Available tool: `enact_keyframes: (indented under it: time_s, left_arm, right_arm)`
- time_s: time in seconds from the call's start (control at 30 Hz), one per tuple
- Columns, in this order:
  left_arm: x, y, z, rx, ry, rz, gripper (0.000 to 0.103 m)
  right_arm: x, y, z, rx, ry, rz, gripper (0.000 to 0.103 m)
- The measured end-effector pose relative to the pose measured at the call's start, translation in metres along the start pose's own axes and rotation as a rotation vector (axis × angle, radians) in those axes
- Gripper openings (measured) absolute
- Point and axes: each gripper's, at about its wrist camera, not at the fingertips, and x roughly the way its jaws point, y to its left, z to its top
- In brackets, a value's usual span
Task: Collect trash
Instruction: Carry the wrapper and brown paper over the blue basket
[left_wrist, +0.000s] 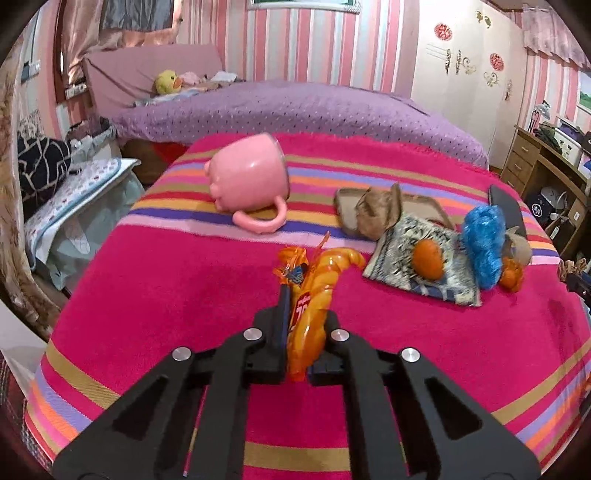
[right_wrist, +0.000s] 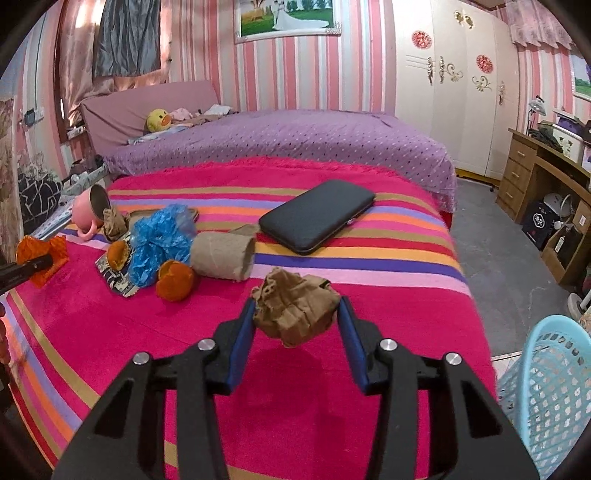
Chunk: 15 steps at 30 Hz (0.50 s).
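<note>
- A home bedroom — bed (right_wrist: 280, 136) under a purple dotted cover, a plush duck (right_wrist: 158, 120) near the headboard.
- Pink striped wallpaper (right_wrist: 314, 74), a cream wardrobe (right_wrist: 461, 92) with decals.
- Wooden desk (right_wrist: 532, 177) with drawers, framed picture (right_wrist: 288, 16) above.

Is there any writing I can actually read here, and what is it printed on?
"70", white on a red patch, on the orange snack wrapper in the left gripper; the small print above it is blurred.
Printed paper under the orange peel: pattern only, nothing readable.
Box under the desk: round logo, unreadable.
</note>
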Motion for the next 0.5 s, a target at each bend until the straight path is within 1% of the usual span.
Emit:
enact_keyframes:
  time_s: [0.2, 0.37, 0.5]
  left_arm:
    - [-0.015, -0.027, 0.006, -0.004, -0.053, 0.018, 0.005]
    - [-0.027, -0.066, 0.008, 0.024, -0.094, -0.002, 0.005]
    - [-0.034, -0.099, 0.005, 0.061, -0.112, -0.001, 0.005]
  right_arm:
    - [-0.021, -0.023, 0.001, 0.025, -0.053, -0.013, 0.045]
    - [-0.036, -0.044, -0.001, 0.035, -0.083, -0.039, 0.045]
    - [-0.048, -0.064, -0.004, 0.048, -0.108, -0.05, 0.045]
